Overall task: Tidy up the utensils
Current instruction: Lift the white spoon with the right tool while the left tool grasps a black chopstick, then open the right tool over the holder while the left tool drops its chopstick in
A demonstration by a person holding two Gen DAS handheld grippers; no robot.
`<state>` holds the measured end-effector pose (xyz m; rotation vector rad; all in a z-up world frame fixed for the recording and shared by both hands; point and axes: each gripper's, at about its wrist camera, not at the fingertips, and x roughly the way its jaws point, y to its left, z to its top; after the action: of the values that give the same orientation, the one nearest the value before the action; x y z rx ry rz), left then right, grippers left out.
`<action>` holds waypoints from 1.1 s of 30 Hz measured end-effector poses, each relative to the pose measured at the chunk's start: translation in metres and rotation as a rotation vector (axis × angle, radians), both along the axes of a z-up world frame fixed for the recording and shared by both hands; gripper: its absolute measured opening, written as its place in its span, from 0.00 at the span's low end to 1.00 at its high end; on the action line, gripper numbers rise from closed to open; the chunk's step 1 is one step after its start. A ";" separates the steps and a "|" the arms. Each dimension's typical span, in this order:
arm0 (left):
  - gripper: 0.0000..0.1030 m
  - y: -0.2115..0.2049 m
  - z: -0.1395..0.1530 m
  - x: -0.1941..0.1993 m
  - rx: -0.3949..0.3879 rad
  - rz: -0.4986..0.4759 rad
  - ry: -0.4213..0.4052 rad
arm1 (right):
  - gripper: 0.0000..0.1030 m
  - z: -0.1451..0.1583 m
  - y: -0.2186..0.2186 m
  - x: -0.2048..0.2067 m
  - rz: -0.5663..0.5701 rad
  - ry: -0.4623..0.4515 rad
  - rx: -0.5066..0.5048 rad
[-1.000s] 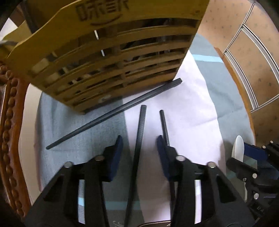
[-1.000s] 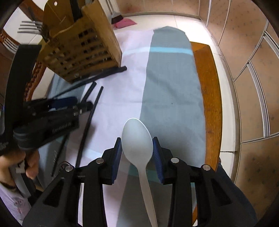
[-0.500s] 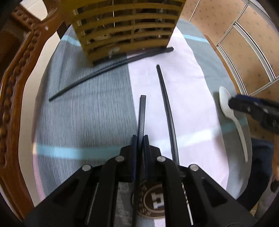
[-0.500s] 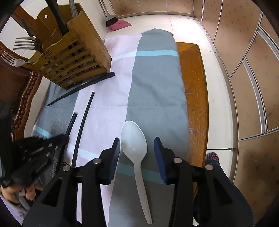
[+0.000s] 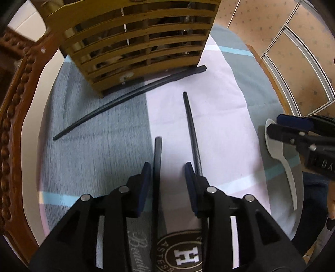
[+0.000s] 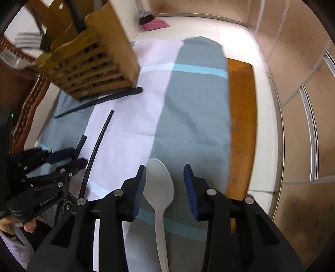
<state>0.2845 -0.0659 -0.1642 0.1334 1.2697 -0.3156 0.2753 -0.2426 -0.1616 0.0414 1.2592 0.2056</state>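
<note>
My left gripper (image 5: 167,172) is open, its jaws either side of a black chopstick (image 5: 157,159) lying on the cloth. A second chopstick (image 5: 191,129) lies just right of it, and a third (image 5: 129,96) lies at the foot of the slatted bamboo utensil holder (image 5: 134,41). My right gripper (image 6: 164,177) is open around the bowl of a white plastic spoon (image 6: 160,188) that rests on the cloth. The spoon also shows in the left wrist view (image 5: 278,150). The holder (image 6: 88,62) stands far left with forks in it.
A grey, pink and blue striped cloth (image 6: 194,104) covers the wooden table (image 6: 240,104). A carved wooden chair back (image 5: 12,104) runs along the left edge. A tiled floor and a broom head (image 6: 146,18) lie beyond.
My left gripper was shut on the chopstick half a second ago and has now opened around it. My right gripper stays open around the spoon and has shifted slightly.
</note>
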 end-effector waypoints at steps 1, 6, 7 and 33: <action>0.32 -0.002 0.000 0.002 0.006 -0.001 -0.001 | 0.30 -0.001 0.002 0.003 0.014 0.005 0.002; 0.07 -0.016 0.001 0.014 0.012 0.002 -0.004 | 0.03 0.000 0.004 0.004 0.050 0.016 0.014; 0.07 -0.015 0.003 0.014 0.013 0.002 -0.011 | 0.03 0.003 0.003 0.003 0.050 0.011 0.028; 0.06 0.061 0.310 -0.051 -0.223 0.206 -0.787 | 0.03 0.226 0.059 -0.063 -0.171 -0.942 -0.275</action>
<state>0.2336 -0.0045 0.1459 -0.0647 0.4572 -0.1913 0.2122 -0.1837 0.0639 -0.1696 0.3311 -0.1011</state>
